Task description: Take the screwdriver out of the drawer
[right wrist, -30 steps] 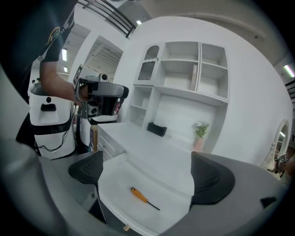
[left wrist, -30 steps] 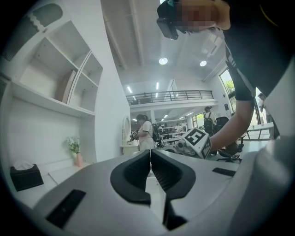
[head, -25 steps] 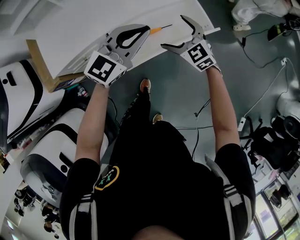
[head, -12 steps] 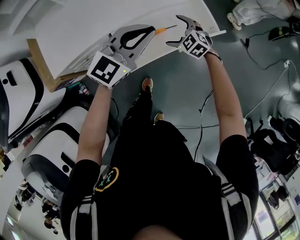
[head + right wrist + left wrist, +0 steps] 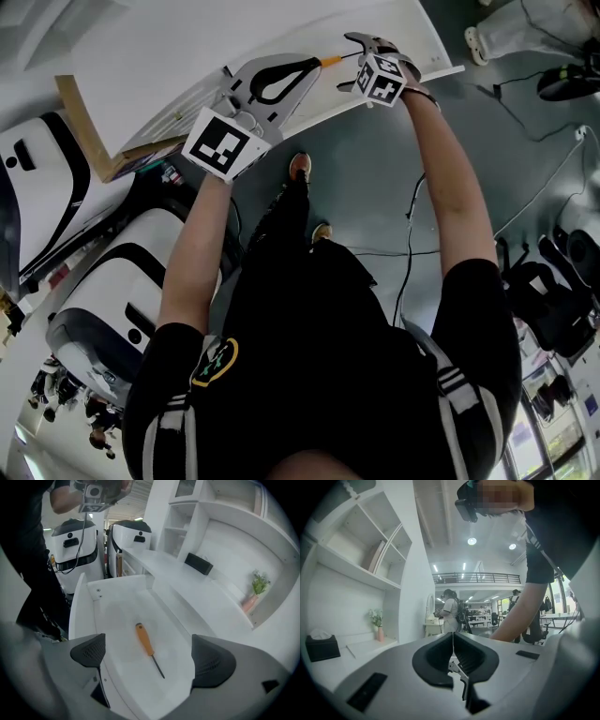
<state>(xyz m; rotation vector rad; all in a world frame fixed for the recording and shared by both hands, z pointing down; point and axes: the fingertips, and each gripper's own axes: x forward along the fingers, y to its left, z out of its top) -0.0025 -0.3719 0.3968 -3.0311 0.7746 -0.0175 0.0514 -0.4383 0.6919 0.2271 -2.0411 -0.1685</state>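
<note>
An orange-handled screwdriver (image 5: 144, 640) with a thin dark shaft lies flat on the floor of the open white drawer (image 5: 86, 603). My right gripper (image 5: 150, 657) hovers just above it, open, one jaw on each side of the tool and not touching it. In the head view only the orange handle (image 5: 330, 60) shows, between the two grippers. There the right gripper (image 5: 349, 62) is just right of the handle. My left gripper (image 5: 306, 62) is just left of it, shut with nothing held. Its own view, with the left gripper (image 5: 453, 639) at centre, looks out at the room.
A counter behind the drawer carries a black tissue box (image 5: 198, 563) and a small vase with a plant (image 5: 255, 590). White shelves rise above it. Large white-and-black machines (image 5: 103, 272) stand at my left. Cables (image 5: 525, 187) run over the floor at my right.
My right gripper has moved up and left, over the drawer and close to the screwdriver, turning as it went. The left gripper drifted slightly up and right, still shut.
</note>
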